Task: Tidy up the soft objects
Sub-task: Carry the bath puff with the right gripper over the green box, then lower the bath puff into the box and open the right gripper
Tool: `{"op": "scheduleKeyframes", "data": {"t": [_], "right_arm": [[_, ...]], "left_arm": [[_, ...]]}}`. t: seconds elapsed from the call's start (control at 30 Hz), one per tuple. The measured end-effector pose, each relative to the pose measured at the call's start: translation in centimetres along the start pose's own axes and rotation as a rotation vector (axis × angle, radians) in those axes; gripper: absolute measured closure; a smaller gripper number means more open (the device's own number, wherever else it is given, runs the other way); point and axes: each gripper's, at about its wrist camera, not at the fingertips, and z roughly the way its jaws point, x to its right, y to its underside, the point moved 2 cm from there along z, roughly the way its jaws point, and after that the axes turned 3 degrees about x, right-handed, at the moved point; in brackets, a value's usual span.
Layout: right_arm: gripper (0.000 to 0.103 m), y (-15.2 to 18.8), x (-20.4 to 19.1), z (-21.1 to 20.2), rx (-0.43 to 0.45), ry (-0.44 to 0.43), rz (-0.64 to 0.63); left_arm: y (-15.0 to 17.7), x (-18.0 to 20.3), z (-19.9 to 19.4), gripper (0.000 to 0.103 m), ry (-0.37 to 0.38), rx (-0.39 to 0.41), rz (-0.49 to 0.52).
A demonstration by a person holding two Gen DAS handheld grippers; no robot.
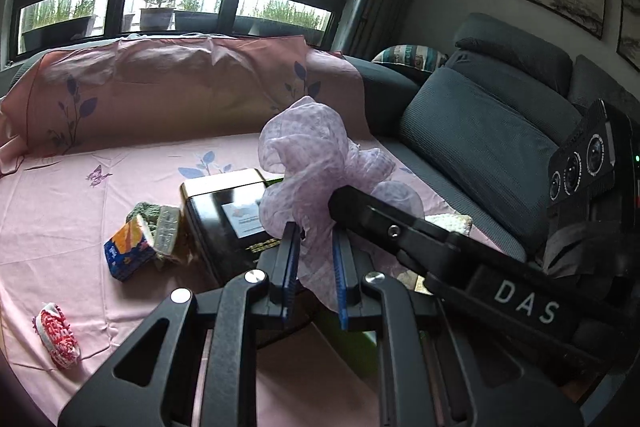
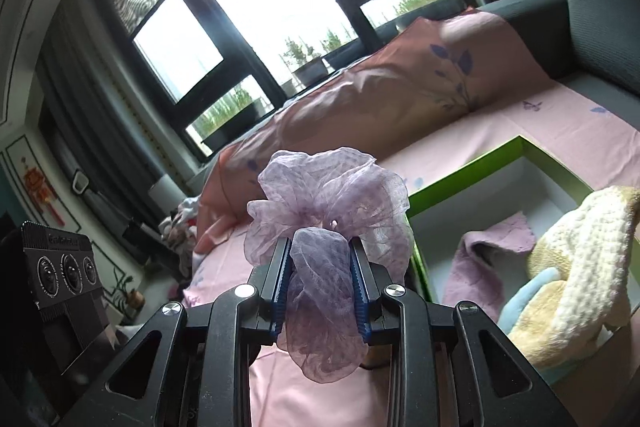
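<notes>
Above the pink leaf-printed sheet [image 1: 100,195], a crumpled lilac gauze scarf [image 1: 308,155] hangs in the air between both tools: the left gripper [image 1: 316,267] pinches a thin fold, the right gripper [image 2: 320,283] is clamped on a thicker bunch. It looks feather-light, limp and slippery, so gathered folds are likely the safest hold. Only the left view shows the glossy black box [image 1: 224,215] and blue tissue packet [image 1: 128,247]; only the right shows the green-rimmed open box [image 2: 480,167] holding a cream knitted toy [image 2: 572,267].

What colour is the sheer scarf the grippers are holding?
Pale lilac scarf, faintly dotted; clearest in the right wrist view.
</notes>
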Motion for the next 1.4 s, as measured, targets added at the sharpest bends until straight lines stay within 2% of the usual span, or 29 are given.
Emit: {"op": "scheduleKeyframes", "data": {"t": [0.1,0.33,0.5,0.6,0.7,0.9,1.07,1.23,1.33,1.4], "right_arm": [[0.073,-0.6,2.2,-0.4,0.019,0.032,0.045],[0.073,-1.6,6.1,-0.7,0.051,0.095,0.126],[0.073,-2.0,8.2,-1.0,0.074,0.204,0.131],[0.073,-2.2,10.0,-0.8,0.065,0.222,0.173],[0.073,-2.0,11.2,-0.5,0.050,0.282,0.198],[0.073,-1.6,13.1,0.0,0.026,0.336,0.238],[0.073,-1.8,13.4,-0.3,0.033,0.359,0.239],[0.073,-2.1,12.9,-1.1,0.052,0.380,0.217],[0.073,-2.1,12.1,-1.4,0.054,0.374,0.207],[0.070,-2.3,11.3,-1.5,0.057,0.372,0.182]], "left_arm": [[-0.1,1.0,1.9,0.090,0.022,-0.033,0.014],[-0.6,3.4,5.7,0.090,0.013,-0.103,0.065],[-0.4,4.4,8.3,0.090,0.025,-0.165,0.097],[-0.2,5.0,9.6,0.090,0.013,-0.195,0.116],[0.1,5.4,10.9,0.090,-0.022,-0.232,0.136],[0.7,5.3,12.5,0.090,-0.034,-0.268,0.132],[0.5,5.6,12.1,0.089,-0.011,-0.258,0.128],[-0.2,5.3,9.8,0.085,0.015,-0.238,0.107],[-0.6,4.1,6.6,0.072,0.031,-0.179,0.061],[-0.9,3.1,4.4,0.056,0.031,-0.144,0.034]]}}
